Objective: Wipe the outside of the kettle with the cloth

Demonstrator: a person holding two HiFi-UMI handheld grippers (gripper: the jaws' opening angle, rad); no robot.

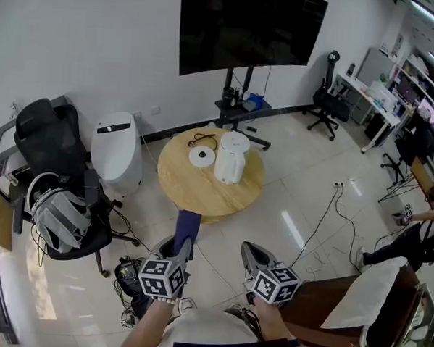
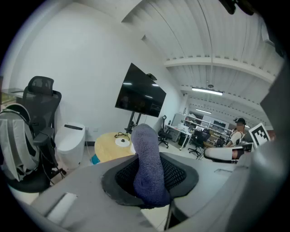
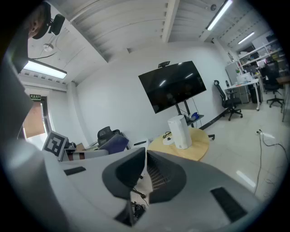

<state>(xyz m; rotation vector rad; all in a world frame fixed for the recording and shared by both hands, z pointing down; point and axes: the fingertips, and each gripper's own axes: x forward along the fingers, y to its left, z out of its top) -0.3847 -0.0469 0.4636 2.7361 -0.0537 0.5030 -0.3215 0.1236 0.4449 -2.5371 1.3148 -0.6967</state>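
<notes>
One knitted blue cloth (image 2: 146, 154) pinched in left tongs (image 2: 149, 180); right tongs (image 3: 145, 171) pressed together; smooth white kettle (image 1: 231, 157) ahead.

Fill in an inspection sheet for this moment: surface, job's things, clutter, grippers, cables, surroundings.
Surface: round wooden table, mostly bare, ahead of both grippers.
Job's things: white kettle upright on the table; blue cloth held up in the left gripper, well short of the kettle.
Clutter: white disc beside the kettle, probably its base.
Grippers: left gripper shut on the cloth; right gripper shut, nothing in it.
Cables: black cord coiled on the table; floor cable trailing right of the table.
Surroundings: dark screen on a stand, black chair with a bag, white unit, desks at right.
</notes>
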